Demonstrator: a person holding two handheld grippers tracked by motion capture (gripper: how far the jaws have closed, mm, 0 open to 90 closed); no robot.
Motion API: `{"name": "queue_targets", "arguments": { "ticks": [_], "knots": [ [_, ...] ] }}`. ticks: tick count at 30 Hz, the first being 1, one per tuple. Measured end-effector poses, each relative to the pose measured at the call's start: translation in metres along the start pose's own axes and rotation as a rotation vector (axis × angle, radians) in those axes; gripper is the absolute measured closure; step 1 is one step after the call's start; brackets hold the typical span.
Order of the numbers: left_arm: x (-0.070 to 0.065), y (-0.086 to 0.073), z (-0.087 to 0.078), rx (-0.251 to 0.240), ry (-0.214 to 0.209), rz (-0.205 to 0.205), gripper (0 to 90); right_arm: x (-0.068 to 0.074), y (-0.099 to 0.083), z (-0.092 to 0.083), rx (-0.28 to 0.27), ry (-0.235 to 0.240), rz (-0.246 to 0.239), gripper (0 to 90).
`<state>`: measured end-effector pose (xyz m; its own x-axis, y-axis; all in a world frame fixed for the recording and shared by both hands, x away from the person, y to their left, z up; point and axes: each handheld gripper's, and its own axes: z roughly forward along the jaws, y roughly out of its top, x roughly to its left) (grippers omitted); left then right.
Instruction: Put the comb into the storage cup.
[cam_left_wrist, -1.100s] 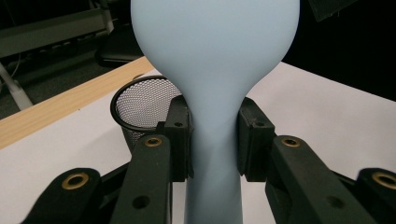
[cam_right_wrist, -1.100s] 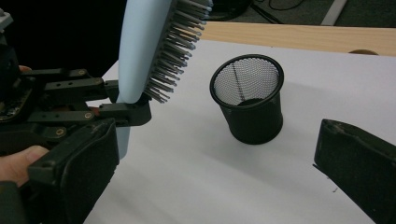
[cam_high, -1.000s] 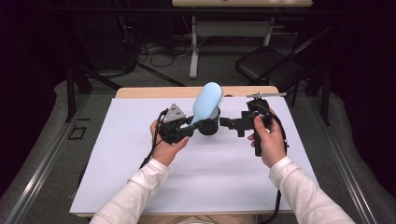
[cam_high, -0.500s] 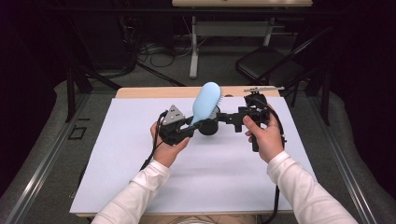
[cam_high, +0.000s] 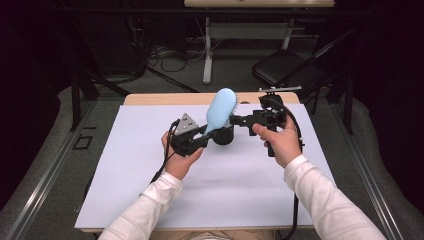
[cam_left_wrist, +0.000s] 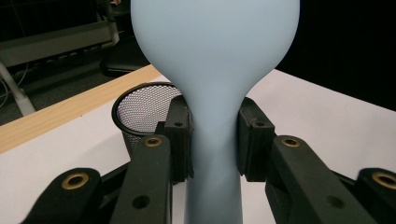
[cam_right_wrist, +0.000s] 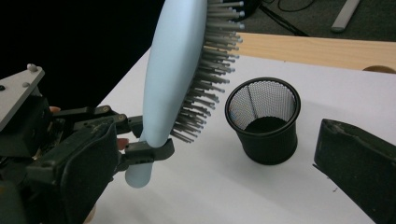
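Hairbrush (cam_high: 220, 110), pale blue, is held upright at centre frame in the high view, pinched at its neck by the left gripper (cam_high: 200, 142); both jaw pads are seen pressed against the narrow neck in the left gripper view (cam_left_wrist: 215, 140). Bristles are turned toward the right gripper (cam_high: 245, 120), as seen in the right gripper view (cam_right_wrist: 205, 84). Black mesh cup (cam_high: 223, 135) stands on the white table sheet (cam_high: 150, 200), just beside and below the brush. Spread of the right gripper's jaws cannot be told; nothing is seen held by them.
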<state>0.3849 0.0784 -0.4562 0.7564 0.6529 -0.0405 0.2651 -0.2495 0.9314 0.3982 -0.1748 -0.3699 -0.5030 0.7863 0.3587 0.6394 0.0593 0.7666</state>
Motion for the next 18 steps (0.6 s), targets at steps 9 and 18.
{"name": "queue_targets", "arguments": {
  "ticks": [9,18],
  "knots": [
    [-0.002,-0.001,0.001,0.004,-0.006,0.005,69.8,0.003,0.007,0.004,-0.015,0.024,-0.007,0.0],
    [-0.003,-0.001,0.001,0.007,-0.012,0.01,69.8,0.0,0.014,0.01,-0.013,0.005,0.004,0.0]
  ]
}}
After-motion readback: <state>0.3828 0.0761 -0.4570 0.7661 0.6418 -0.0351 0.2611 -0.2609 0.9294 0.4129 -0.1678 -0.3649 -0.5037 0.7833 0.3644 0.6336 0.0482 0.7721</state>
